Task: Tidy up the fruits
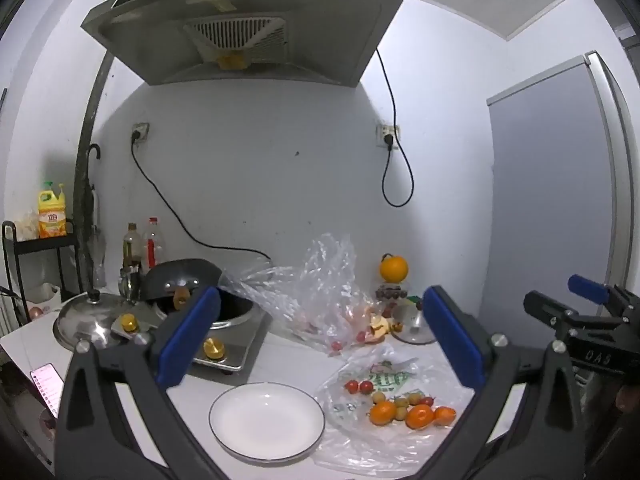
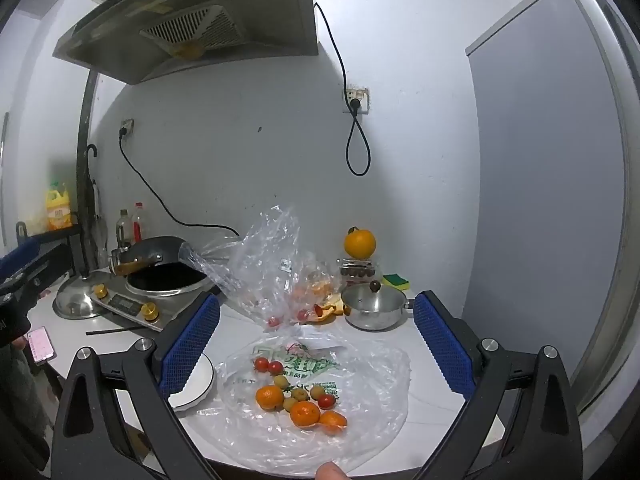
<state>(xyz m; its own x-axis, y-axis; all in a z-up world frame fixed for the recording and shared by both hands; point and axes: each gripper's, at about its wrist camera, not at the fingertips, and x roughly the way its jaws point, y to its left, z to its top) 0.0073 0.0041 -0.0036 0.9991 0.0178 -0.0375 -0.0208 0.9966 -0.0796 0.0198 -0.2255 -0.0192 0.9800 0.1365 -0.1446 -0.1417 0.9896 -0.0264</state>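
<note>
Small fruits lie on a flat clear plastic bag point(image 1: 384, 436) point(image 2: 316, 412): mandarins point(image 1: 419, 416) point(image 2: 305, 413), red cherry tomatoes point(image 1: 359, 386) point(image 2: 268, 365) and yellowish small fruits point(image 2: 298, 393). An empty white plate point(image 1: 266, 420) point(image 2: 198, 384) sits left of the bag. My left gripper point(image 1: 320, 340) is open and empty, held above the plate and bag. My right gripper point(image 2: 316, 344) is open and empty above the bag; it also shows at the right of the left wrist view point(image 1: 588, 312).
A crumpled clear bag point(image 1: 316, 292) point(image 2: 272, 276) with fruit and peel lies behind. A big orange point(image 1: 393, 269) point(image 2: 359, 243) sits on a box at the back. A small steel pot point(image 2: 374, 306), a stove with a wok point(image 1: 188, 280) point(image 2: 160, 276), a steel lid point(image 1: 90, 316) and a phone point(image 2: 39, 344) stand around.
</note>
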